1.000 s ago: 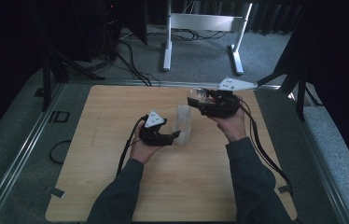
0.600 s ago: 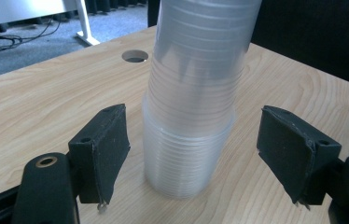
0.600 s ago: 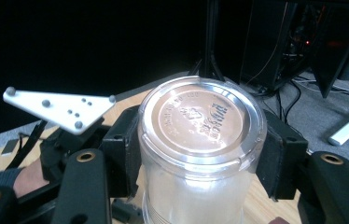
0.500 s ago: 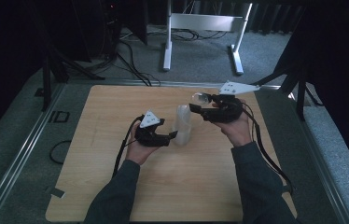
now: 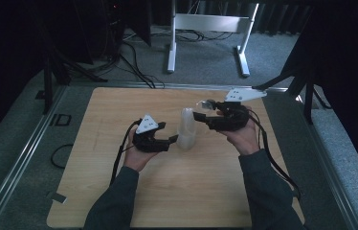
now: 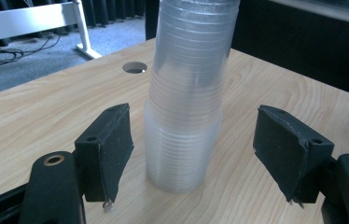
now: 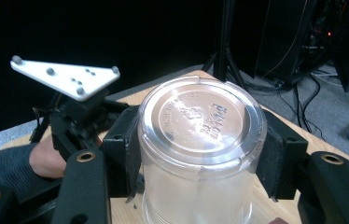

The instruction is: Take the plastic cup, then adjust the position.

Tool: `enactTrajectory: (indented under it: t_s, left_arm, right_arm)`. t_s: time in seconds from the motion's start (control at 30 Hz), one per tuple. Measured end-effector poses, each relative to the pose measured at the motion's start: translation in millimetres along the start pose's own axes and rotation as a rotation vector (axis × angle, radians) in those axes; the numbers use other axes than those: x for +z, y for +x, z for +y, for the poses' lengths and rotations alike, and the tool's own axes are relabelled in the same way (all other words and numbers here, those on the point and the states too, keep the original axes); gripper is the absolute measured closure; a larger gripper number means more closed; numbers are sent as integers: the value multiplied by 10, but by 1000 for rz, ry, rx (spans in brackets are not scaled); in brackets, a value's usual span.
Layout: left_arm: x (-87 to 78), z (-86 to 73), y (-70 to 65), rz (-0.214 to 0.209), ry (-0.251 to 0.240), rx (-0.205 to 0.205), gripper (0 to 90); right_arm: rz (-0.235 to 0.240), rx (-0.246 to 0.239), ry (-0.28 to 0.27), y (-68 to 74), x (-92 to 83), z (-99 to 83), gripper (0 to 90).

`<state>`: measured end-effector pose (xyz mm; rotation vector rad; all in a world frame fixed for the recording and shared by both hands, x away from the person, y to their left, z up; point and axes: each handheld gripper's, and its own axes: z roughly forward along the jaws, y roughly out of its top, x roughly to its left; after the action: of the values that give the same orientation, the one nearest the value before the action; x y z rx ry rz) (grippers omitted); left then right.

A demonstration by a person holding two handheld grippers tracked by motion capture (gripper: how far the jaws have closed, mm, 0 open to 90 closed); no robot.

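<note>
Standing upright, bases up, the stack of clear cups (image 6: 187,100) is nesting between the left gripper's (image 6: 192,147) closing, untouching pads; the right gripper (image 7: 199,142) is pinching its top cup (image 7: 200,140)

The stack of cups (image 6: 186,107) between the left jaws is clear, glossy plastic with fine ribs. The pads (image 6: 112,149) look matt black and slightly rough. Under them, the table (image 6: 37,121) is pale wood, smooth, with visible grain.
</note>
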<state>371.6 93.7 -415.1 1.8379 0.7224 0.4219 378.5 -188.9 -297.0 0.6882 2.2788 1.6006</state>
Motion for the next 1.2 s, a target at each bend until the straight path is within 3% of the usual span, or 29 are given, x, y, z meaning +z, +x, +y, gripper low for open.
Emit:
enactTrajectory:
  t_s: [0.93, 1.2]
  left_arm:
    - [-289, 2, -43, -40, -15, 11, 281]
    - [-334, 4, -38, -60, -29, -15, 280]
  right_arm:
    - [33, -14, 62, 147, 93, -174, 409]
    - [38, 10, 63, 110, 80, -262, 409]
